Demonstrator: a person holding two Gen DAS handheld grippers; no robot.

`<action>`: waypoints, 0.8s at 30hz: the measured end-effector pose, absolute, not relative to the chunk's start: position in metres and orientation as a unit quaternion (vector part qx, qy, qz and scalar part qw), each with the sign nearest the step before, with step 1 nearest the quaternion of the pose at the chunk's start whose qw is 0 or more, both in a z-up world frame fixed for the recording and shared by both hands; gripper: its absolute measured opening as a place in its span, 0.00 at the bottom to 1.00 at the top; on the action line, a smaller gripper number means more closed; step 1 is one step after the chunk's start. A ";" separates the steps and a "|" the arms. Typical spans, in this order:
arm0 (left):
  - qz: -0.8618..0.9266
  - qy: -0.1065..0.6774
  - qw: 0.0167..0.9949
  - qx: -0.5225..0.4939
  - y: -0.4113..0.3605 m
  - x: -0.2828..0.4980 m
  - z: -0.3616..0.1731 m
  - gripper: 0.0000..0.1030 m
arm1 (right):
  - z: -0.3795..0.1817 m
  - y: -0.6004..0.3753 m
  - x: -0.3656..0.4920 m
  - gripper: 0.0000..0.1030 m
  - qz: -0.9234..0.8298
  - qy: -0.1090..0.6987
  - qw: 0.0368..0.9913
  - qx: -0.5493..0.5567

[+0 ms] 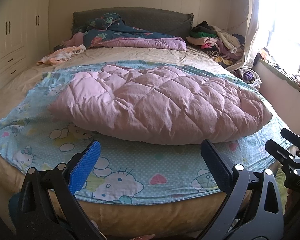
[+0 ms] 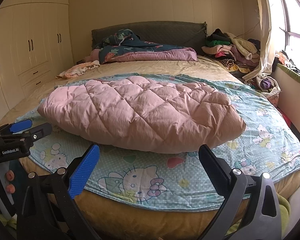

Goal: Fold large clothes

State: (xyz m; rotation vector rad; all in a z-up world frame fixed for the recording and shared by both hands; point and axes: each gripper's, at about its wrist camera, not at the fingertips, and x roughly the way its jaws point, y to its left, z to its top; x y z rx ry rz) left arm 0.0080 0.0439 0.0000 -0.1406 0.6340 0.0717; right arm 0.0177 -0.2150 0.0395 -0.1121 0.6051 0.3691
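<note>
Quilted pink garment [image 1: 160, 104] lies bunched on cartoon-print blue sheet [image 1: 130, 172] at foot of bed [image 1: 142, 218], touching neither gripper. Left gripper [image 1: 150, 167] hovers at bed edge, jaws wide apart, holding nothing. Right gripper [image 2: 149, 168] just beside it, also spread wide and unloaded.

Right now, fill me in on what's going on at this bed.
A person holds two grippers at the foot of the bed. The left gripper and right gripper are both open and empty, above the cartoon-print sheet. The pink quilted garment lies folded over on that sheet, untouched.
</note>
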 end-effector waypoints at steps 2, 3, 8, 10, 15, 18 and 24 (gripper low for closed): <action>0.036 0.311 0.948 -0.067 0.049 0.006 0.002 0.91 | 0.041 -0.218 0.017 0.96 0.177 0.297 0.937 -0.054; 0.037 0.312 0.947 -0.066 0.049 0.007 0.001 0.91 | 0.041 -0.220 0.017 0.96 0.174 0.297 0.937 -0.052; 0.038 0.334 0.938 -0.080 0.063 0.007 -0.005 0.91 | 0.045 -0.256 0.020 0.96 0.131 0.295 0.946 -0.029; 0.045 0.335 0.937 -0.088 0.068 0.009 -0.006 0.91 | 0.048 -0.288 0.026 0.96 0.097 0.298 0.950 -0.010; 0.140 0.333 0.922 -0.141 0.159 0.032 -0.011 0.91 | 0.048 -0.420 0.036 0.96 -0.046 0.293 0.951 0.082; 0.234 0.328 0.903 -0.152 0.241 0.052 -0.018 0.91 | 0.024 -0.541 0.039 0.96 -0.214 0.308 0.920 0.116; 0.414 0.346 0.822 -0.182 0.420 0.086 -0.053 0.91 | -0.053 -0.750 0.013 0.96 -0.457 0.381 0.789 0.151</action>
